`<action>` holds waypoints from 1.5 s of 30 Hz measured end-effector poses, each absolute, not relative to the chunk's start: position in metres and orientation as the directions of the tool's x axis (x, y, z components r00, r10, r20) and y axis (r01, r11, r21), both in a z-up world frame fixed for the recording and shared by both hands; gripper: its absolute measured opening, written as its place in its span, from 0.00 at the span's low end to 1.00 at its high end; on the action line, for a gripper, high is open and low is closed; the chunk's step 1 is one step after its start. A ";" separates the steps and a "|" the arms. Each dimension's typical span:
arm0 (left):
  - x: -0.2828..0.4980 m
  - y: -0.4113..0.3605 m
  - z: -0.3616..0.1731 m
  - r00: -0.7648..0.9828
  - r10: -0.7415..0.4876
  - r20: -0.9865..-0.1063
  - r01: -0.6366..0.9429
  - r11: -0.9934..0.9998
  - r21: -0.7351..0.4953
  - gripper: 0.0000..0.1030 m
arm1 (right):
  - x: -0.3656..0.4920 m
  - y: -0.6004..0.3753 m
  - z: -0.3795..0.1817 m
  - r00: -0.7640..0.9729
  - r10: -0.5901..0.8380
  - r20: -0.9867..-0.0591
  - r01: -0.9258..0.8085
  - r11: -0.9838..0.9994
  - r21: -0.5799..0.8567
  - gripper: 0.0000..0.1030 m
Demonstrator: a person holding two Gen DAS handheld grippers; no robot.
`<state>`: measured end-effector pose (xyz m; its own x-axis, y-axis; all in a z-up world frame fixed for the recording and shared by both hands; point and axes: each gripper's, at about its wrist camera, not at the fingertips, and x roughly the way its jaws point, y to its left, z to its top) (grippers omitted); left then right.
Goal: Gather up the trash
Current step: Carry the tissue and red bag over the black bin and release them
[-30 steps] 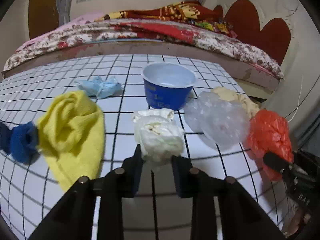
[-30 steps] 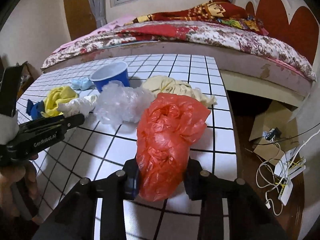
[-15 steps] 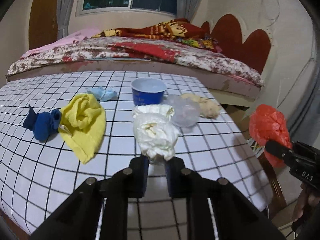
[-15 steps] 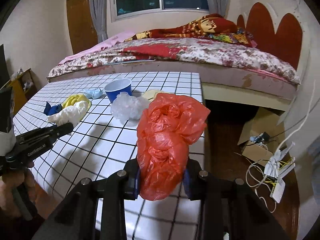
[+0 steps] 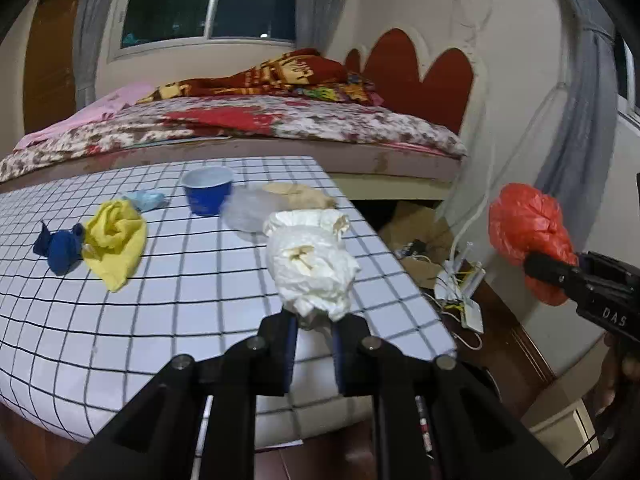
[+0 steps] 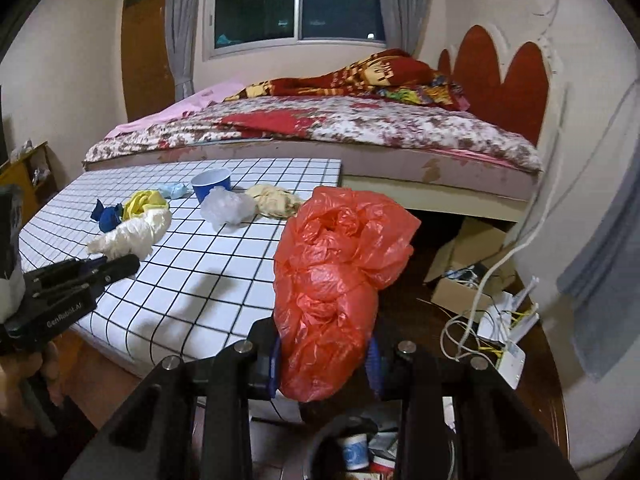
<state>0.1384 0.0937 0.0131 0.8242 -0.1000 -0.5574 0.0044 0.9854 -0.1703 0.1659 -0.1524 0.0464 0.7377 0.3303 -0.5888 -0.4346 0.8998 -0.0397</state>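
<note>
A: The lower part of the red plastic bag (image 6: 340,280) is pinched out of sight between the right gripper (image 6: 326,360) fingers; under it, at the bottom edge, a bin (image 6: 352,446) shows only as a dark rim with a small cup and scraps inside, too cropped to name.

B: In the left view, the tail of the white crumpled bag (image 5: 312,264) vanishes between the left gripper (image 5: 314,344) pads; the right hand (image 5: 618,384) is mostly cut by the frame; the clutter of cables on the floor (image 5: 460,288) on the right is too small to sort out.
</note>
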 end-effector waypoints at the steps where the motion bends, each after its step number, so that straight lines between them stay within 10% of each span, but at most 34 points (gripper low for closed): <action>1: 0.135 0.088 0.014 0.825 -0.109 -0.554 0.014 0.985 -0.173 0.16 | 0.161 -0.159 0.047 0.741 0.324 -0.587 -0.428 0.903 -0.041 0.34; 45: 0.137 -0.133 -0.102 0.492 -0.408 -0.769 0.458 0.872 -0.169 0.16 | 0.153 -0.305 -0.119 0.522 0.202 -0.829 -0.306 0.951 0.039 0.34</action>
<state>0.1373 -0.1326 -0.1016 0.4923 -0.4080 -0.7689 0.4585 0.8724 -0.1693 0.1531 -0.3054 -0.1191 0.5218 0.2018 -0.8289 -0.3057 0.9513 0.0392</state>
